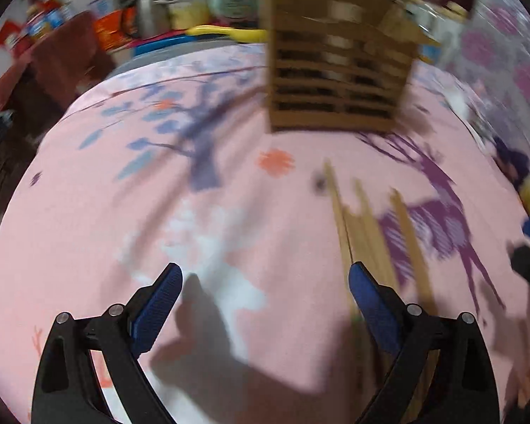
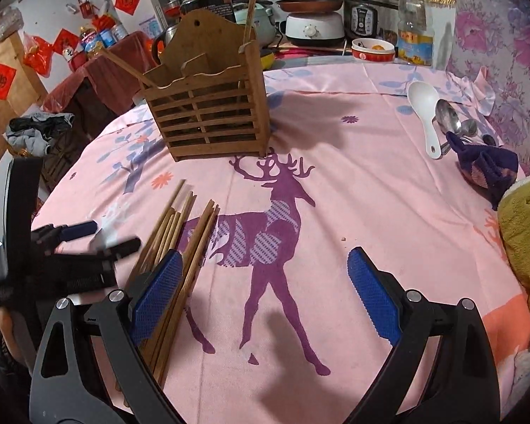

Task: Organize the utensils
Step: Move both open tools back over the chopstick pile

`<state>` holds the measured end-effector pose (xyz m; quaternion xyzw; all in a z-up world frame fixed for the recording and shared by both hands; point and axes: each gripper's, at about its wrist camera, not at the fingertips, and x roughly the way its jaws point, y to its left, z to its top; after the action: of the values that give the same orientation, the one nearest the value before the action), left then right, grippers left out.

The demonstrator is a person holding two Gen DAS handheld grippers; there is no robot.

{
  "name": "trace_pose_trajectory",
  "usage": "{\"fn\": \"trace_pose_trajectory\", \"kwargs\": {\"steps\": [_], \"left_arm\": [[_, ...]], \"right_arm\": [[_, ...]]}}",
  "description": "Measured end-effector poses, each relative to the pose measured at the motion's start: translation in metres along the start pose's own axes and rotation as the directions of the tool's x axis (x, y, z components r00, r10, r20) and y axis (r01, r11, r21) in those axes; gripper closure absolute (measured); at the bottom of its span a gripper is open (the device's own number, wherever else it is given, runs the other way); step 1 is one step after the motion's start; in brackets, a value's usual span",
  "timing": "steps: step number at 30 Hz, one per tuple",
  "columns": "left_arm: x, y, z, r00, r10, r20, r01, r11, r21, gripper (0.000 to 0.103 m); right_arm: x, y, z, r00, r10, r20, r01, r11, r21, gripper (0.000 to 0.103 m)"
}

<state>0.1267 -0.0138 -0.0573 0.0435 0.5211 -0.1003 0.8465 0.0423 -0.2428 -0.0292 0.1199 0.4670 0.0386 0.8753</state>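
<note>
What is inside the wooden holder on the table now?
One chopstick stands upright in the wooden holder at its right end. Another stick leans out left. The slats hide the bottom.

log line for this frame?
left gripper: open, empty | right gripper: open, empty | loose wooden chopsticks: on tablecloth | slatted wooden utensil holder: upright

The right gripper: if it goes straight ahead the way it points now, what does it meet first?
Probably only the pink tablecloth. The right gripper is open; the chopsticks lie left, the spoons far right. Depth is unclear.
</note>
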Motion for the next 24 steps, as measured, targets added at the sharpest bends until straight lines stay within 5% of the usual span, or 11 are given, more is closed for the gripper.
{"fn": "trace_pose_trajectory", "kwargs": {"steps": [3,8,12,17,24], "left_arm": [[-0.005,0.011,0.0,0.999,-0.047,-0.004,0.047,0.998,-0.035,0.01],[-0.013,-0.013,-0.006,0.996,-0.094,0.004,0.093,0.994,0.052,0.01],[-0.008,-0.026,-0.014,0.999,-0.045,0.001,0.045,0.993,0.108,0.011],[-0.005,-0.012,-0.025,0.997,-0.068,-0.048,0.071,0.994,0.077,0.011],[-0.025,-0.018,-0.065,0.998,-0.051,-0.032,0.057,0.981,0.187,0.011]], "right_arm": [[-0.001,0.002,-0.001,1.0,0.023,0.001,-0.023,1.0,-0.003,0.012],[0.002,0.014,-0.005,0.999,0.042,-0.013,-0.043,0.998,-0.051,0.012],[0.001,0.013,-0.004,1.0,0.03,-0.007,-0.03,0.998,-0.048,0.012],[0.0,0.003,-0.003,1.0,0.022,-0.005,-0.022,1.0,-0.015,0.012],[-0.011,0.006,-0.018,1.0,0.023,0.009,-0.023,0.999,-0.04,0.012]]}}
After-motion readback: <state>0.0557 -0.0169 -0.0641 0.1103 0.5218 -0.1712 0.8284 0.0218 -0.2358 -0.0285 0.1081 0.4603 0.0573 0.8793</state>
